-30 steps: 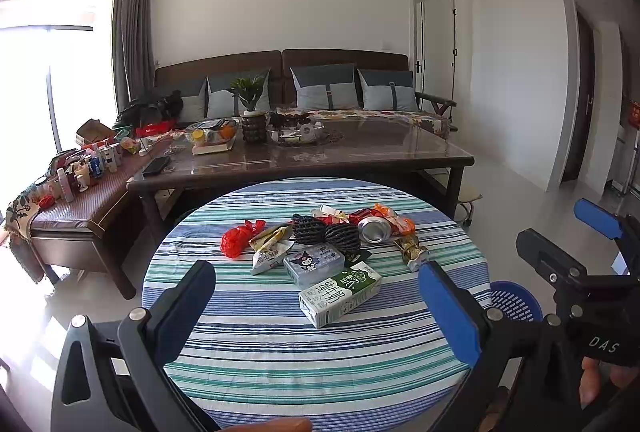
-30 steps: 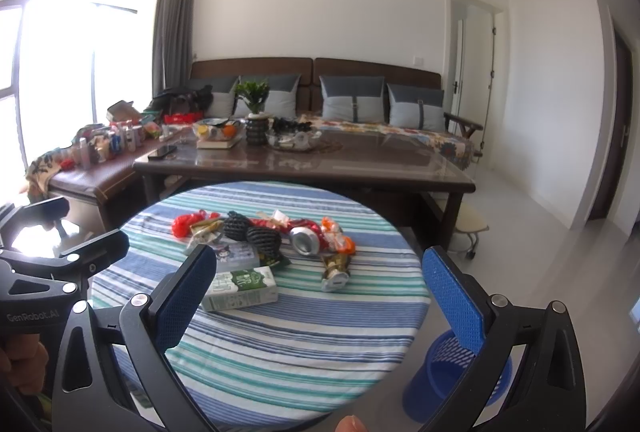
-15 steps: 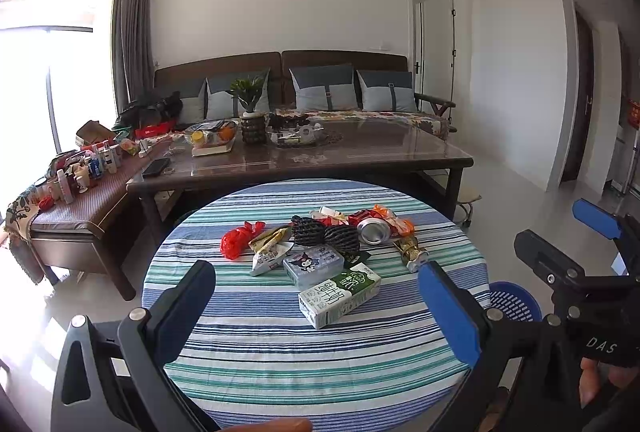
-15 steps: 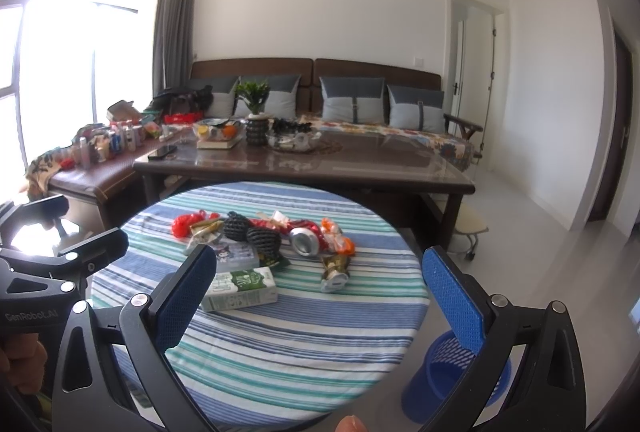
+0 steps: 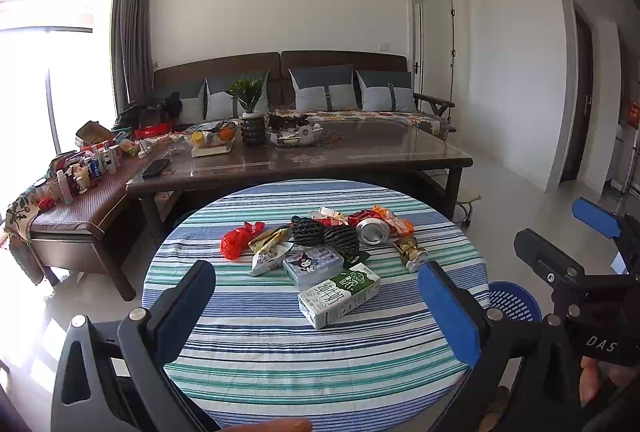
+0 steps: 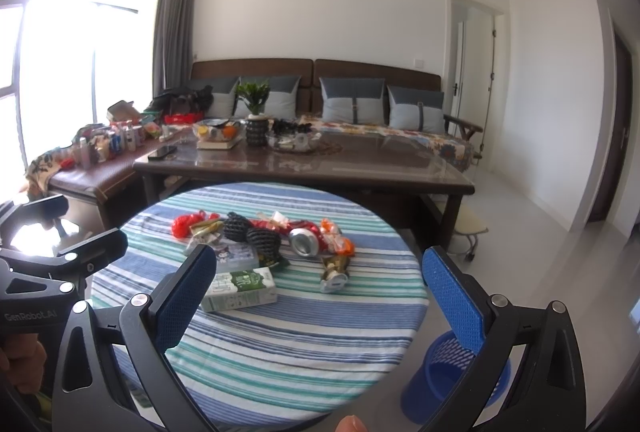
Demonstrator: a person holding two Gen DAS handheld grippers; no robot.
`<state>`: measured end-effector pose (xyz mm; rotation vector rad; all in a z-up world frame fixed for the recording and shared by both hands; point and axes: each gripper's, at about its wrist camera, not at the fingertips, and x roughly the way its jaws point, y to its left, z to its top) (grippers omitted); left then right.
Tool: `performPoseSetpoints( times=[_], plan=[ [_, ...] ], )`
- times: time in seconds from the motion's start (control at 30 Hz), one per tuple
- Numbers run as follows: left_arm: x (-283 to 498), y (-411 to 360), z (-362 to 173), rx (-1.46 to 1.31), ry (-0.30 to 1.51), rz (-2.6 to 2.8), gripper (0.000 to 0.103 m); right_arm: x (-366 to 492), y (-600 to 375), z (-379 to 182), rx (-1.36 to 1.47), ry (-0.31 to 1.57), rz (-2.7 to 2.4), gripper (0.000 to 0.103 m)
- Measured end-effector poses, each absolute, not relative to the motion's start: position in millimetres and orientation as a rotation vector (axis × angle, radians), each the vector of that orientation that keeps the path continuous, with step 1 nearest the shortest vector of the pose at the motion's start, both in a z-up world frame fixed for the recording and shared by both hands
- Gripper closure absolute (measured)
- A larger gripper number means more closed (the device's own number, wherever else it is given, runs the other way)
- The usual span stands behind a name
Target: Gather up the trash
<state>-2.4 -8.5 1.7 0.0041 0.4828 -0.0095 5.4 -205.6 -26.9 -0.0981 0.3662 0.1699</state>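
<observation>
Trash lies in a cluster on the round striped table (image 5: 280,360): a green-and-white milk carton (image 5: 339,294) (image 6: 239,288), a grey tin with a cartoon face (image 5: 313,262), a red plastic bag (image 5: 236,242), snack wrappers (image 5: 269,246), black foam netting (image 5: 325,234), a crushed can (image 5: 373,231) (image 6: 305,241) and a small gold wrapper (image 5: 412,252). My left gripper (image 5: 316,306) is open and empty, above the table's near side. My right gripper (image 6: 314,296) is open and empty too. A blue mesh bin (image 6: 460,372) (image 5: 514,302) stands on the floor right of the table.
A dark glass-topped coffee table (image 5: 360,160) with a plant and bowls stands behind the round table. A sofa with grey cushions (image 5: 320,92) lines the back wall. A low bench (image 5: 72,200) crowded with bottles is at the left. White floor stretches to the right.
</observation>
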Motion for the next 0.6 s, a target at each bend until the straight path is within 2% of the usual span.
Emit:
performPoseSetpoints(
  times=[0.6],
  plan=[
    [-2.6,-8.4,1.7,0.005,0.482,-0.009,0.000,4.9,-205.3,-27.2,-0.100,0.361,0.169,0.000]
  ],
)
